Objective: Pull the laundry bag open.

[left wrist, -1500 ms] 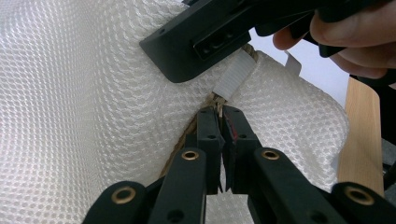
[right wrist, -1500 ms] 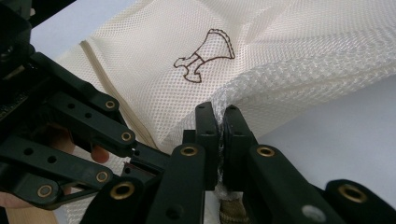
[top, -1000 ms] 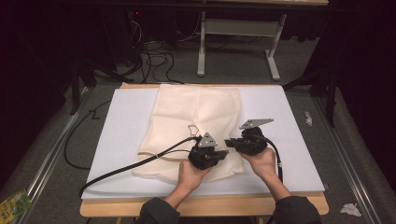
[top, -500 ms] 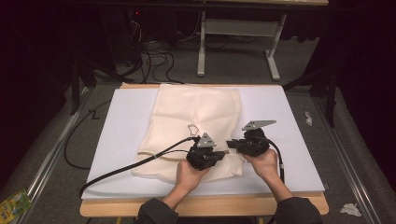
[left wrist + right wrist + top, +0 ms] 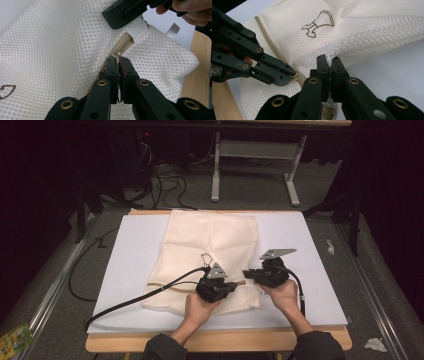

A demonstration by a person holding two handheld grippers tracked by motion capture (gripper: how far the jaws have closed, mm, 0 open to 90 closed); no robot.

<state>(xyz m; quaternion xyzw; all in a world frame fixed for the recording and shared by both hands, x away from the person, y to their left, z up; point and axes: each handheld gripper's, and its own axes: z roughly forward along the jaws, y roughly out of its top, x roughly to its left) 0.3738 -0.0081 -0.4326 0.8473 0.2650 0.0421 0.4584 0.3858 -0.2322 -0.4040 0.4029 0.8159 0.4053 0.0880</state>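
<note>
My left jaws (image 5: 117, 60) pinch the zipper pull (image 5: 115, 55), my right jaws (image 5: 329, 61) the mesh bag (image 5: 210, 245): soft, light, floppy, best held beside the zipper.

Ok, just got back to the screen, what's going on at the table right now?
A person is working on a cream mesh laundry bag lying on the white table top, with a gripper in each hand. The left gripper is shut on the zipper pull near the bag's near edge. The right gripper is shut on the mesh at the end of the zipper, right beside it. Which way the zipper is to run can't be told.
</note>
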